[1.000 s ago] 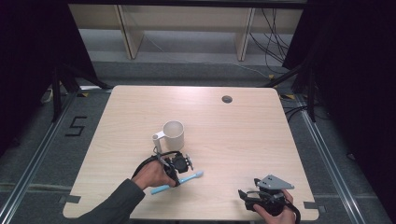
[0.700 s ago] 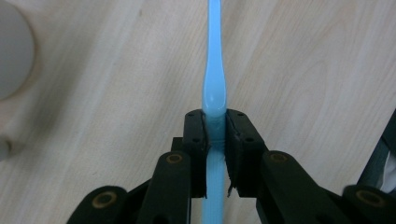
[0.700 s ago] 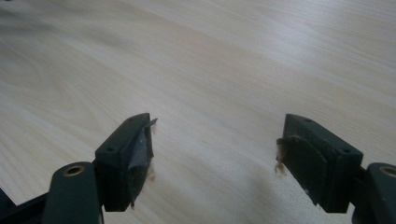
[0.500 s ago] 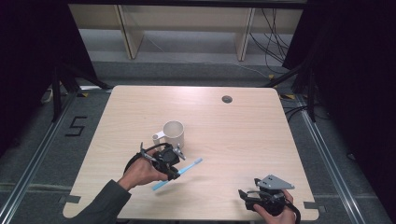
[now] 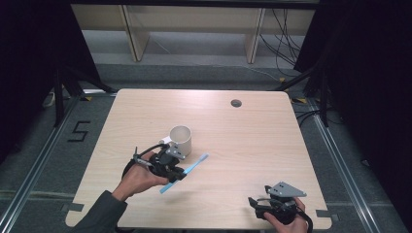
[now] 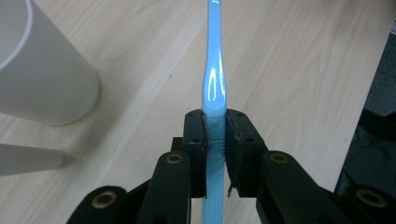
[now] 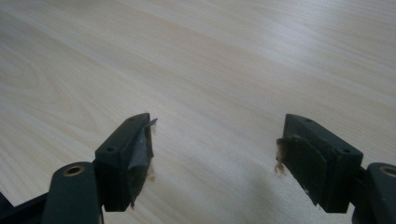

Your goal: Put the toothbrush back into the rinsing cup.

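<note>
At the near edge of the tabletop [image 5: 272,141], close to its near right corner, the right gripper [image 5: 272,209] sat in the person's hand with its grey three-cornered plate on top. In the right gripper view its two black jaws stood wide apart over bare wood, with nothing between them.

A little farther in, toward the near left part of the tabletop, the person's left hand [image 5: 138,177] carried the left gripper [image 5: 176,171] above the surface. Its jaws were clamped on a light blue toothbrush [image 5: 184,173], gripping the ribbed part of the handle; in the left gripper view the pads pressed on both sides of the toothbrush [image 6: 214,93], and the glossy neck ran on away from the jaws. From above, the toothbrush slanted from the near left to the far right, clear of the wood, with a faint shadow beneath it.

Just beyond the left gripper stood a white mug [image 5: 180,138], upright with its mouth open, near the middle of the tabletop. Close to the far edge, right of centre, lay a small round dark hole [image 5: 236,103].
</note>
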### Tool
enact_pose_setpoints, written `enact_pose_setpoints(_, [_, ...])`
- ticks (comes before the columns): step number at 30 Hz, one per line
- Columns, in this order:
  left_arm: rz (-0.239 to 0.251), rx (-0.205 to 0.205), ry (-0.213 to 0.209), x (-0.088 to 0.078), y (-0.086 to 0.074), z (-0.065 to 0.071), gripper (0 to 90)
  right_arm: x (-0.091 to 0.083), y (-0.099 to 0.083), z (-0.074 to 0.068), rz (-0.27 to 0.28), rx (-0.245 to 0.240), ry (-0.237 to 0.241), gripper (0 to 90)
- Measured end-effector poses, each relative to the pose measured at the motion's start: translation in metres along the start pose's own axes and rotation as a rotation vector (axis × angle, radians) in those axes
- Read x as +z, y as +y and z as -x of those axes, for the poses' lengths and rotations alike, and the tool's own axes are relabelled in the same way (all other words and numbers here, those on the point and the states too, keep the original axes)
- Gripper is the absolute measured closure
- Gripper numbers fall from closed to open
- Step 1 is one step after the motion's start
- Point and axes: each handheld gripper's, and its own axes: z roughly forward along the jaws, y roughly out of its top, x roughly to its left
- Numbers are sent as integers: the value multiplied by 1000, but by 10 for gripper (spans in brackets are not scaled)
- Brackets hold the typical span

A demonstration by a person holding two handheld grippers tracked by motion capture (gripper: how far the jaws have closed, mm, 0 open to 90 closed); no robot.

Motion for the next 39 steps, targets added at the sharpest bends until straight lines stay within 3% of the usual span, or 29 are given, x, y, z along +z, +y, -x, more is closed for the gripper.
enact_pose_setpoints(5, [46,-9,23,-7,-3,-3,783,0,0,-2,-10,27,9,262])
enact_pose_setpoints(11, [119,-54,55,-13,-8,-5,783,0,0,0,-2,-2,-3,262])
enact_pose_setpoints(12, [123,-58,58,-14,-9,-5,783,0,0,-2,-3,21,5,262])
enact_pose_setpoints(14, [159,-66,86,-17,-11,-6,783,0,0,-1,-7,19,2,262])
enact_pose_setpoints(22, [271,-104,130,-25,-19,-9,783,0,0,-2,-5,16,-1,261])
enact_pose_setpoints(33, [381,-134,157,-30,-27,-11,783,0,0,-2,-1,19,1,261])
enact_pose_setpoints(35, [413,-159,158,-30,-27,-10,783,1,0,-1,-3,18,2,262])
enact_pose_setpoints(37, [412,-150,163,-32,-29,-11,783,1,0,-1,-5,5,0,261])
enact_pose_setpoints(39, [448,-162,176,-32,-29,-10,783,0,0,-2,-2,19,3,261])
